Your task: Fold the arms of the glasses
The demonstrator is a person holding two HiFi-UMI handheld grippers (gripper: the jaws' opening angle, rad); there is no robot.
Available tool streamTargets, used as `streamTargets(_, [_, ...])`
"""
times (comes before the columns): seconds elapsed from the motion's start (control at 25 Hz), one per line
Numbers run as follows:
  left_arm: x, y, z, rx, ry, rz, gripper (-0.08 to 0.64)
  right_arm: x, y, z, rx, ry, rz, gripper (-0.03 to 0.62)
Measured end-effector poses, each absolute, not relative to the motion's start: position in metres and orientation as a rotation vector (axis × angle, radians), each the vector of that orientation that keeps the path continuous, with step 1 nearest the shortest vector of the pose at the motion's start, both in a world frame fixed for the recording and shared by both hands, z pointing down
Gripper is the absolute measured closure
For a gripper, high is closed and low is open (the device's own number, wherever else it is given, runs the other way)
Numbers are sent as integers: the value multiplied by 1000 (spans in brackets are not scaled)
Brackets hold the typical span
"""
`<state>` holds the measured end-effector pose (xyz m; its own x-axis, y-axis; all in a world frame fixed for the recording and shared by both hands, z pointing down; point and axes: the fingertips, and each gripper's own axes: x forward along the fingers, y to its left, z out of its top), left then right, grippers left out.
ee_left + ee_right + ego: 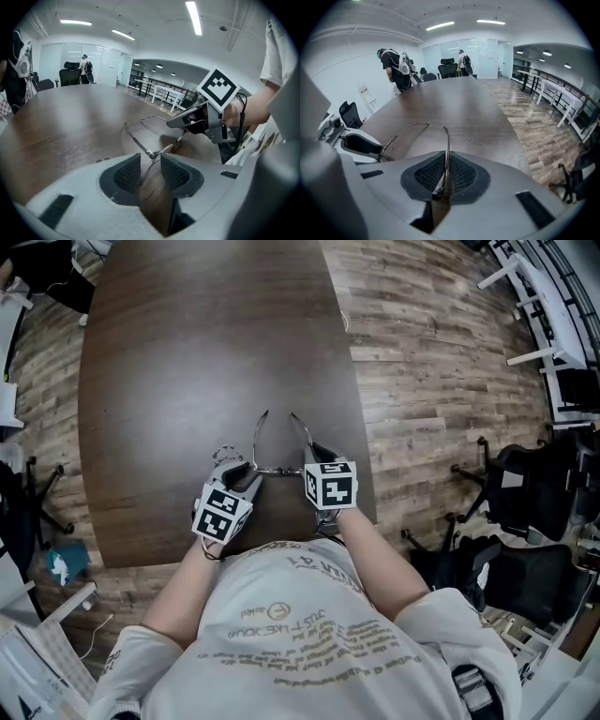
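Glasses [279, 471], arms unfolded, tips toward table [187, 352] far end

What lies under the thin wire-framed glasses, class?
Only the dark brown wooden table shows under the thin wire-framed glasses. The left tool and right tool cover the frame's corners and tabletop beneath.

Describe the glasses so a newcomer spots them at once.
Take the dark table and go to its near end, by the person. There, between the left gripper and the right gripper, are the glasses: thin wire, both arms open and pointing away, unlike the bulky grey grippers.
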<state>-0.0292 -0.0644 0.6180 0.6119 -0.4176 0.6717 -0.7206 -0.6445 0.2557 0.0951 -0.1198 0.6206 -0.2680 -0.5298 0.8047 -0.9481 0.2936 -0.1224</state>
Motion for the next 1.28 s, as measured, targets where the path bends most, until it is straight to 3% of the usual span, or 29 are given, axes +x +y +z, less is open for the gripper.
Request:
streamTargets(0.32, [-27, -66, 618, 2329, -890, 788, 454, 80, -117, 621, 1186, -1961, 658, 555])
streamTargets(1.28, [-33, -71, 618, 2320, -926, 794, 456, 42, -86, 618, 538, -2187, 420, 560])
